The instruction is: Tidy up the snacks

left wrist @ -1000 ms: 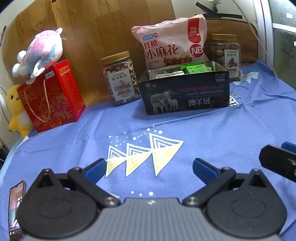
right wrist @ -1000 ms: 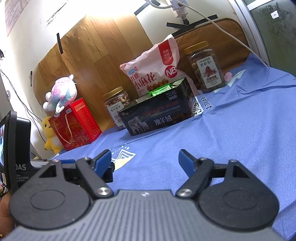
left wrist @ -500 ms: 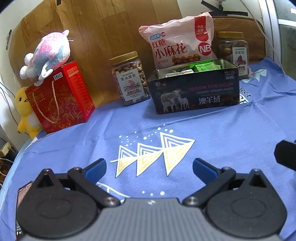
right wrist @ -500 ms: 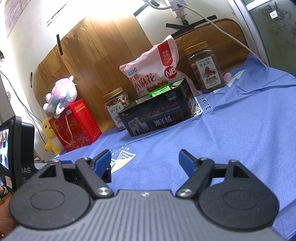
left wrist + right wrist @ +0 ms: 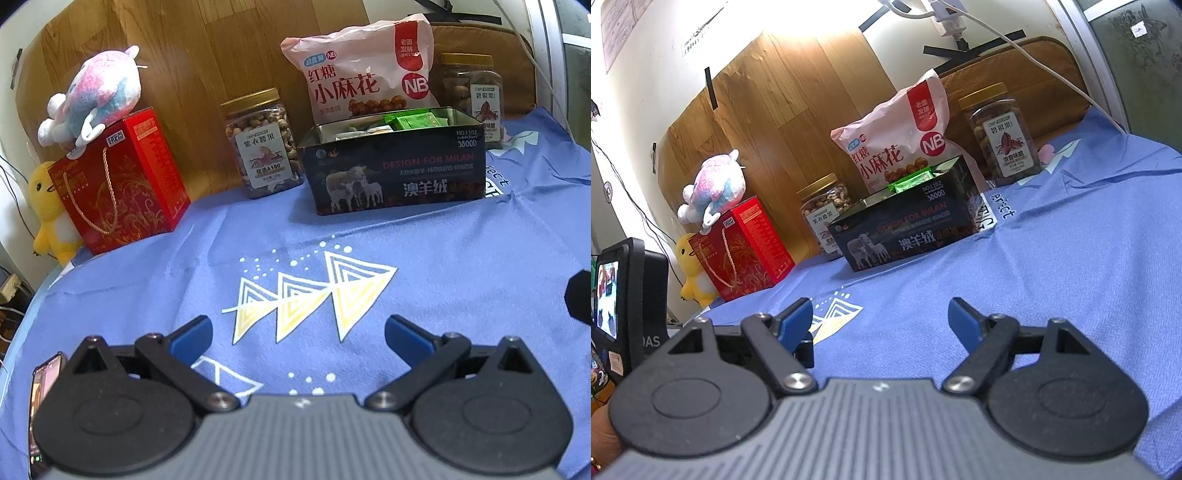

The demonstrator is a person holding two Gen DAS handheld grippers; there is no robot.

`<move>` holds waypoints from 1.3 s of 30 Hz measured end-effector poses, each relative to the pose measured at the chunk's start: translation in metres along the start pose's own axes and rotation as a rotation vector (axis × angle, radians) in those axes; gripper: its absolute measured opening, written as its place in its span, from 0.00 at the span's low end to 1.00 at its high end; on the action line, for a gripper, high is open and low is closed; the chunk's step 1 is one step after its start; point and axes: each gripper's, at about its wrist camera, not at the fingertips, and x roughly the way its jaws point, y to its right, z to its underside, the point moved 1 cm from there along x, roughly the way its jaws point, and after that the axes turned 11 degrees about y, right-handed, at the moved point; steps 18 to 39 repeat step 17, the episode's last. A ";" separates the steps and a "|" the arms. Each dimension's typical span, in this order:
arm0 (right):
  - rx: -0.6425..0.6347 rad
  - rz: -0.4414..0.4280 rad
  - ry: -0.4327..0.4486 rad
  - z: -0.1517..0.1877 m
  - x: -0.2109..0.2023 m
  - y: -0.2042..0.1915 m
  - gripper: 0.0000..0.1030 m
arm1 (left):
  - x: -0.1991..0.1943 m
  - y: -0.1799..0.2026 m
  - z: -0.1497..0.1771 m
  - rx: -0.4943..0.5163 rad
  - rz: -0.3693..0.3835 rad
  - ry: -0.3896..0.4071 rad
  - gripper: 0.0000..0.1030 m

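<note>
My left tongs are spread wide and hold nothing; they hang low over the blue cloth at the bottom of the left view. My right tongs are spread too and empty, in the lower part of the right view. The cloth between the tongs and the snacks is bare, with only the yellow triangle print. A phone lies at the lower left edge.

I judge that the work is near its end, or maybe not begun; I cannot tell which. No loose snack lies on the cloth. The tin stands in the upper middle of the left view, open, with green packets and some pale ones inside. How full it is, I cannot see.

Behind the tin leans the pink bag. One jar stands left of the tin, and a second jar is at its right, partly hidden by it. These three are still outside the tin and look too big for it.

Farther left stand the red box, a plush on top of it and a yellow duck beside it. Nothing blocks the way to the tin.
</note>
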 end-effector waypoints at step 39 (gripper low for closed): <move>0.001 0.004 -0.001 0.001 0.001 -0.001 0.80 | -0.003 0.001 -0.001 -0.001 0.052 0.013 1.00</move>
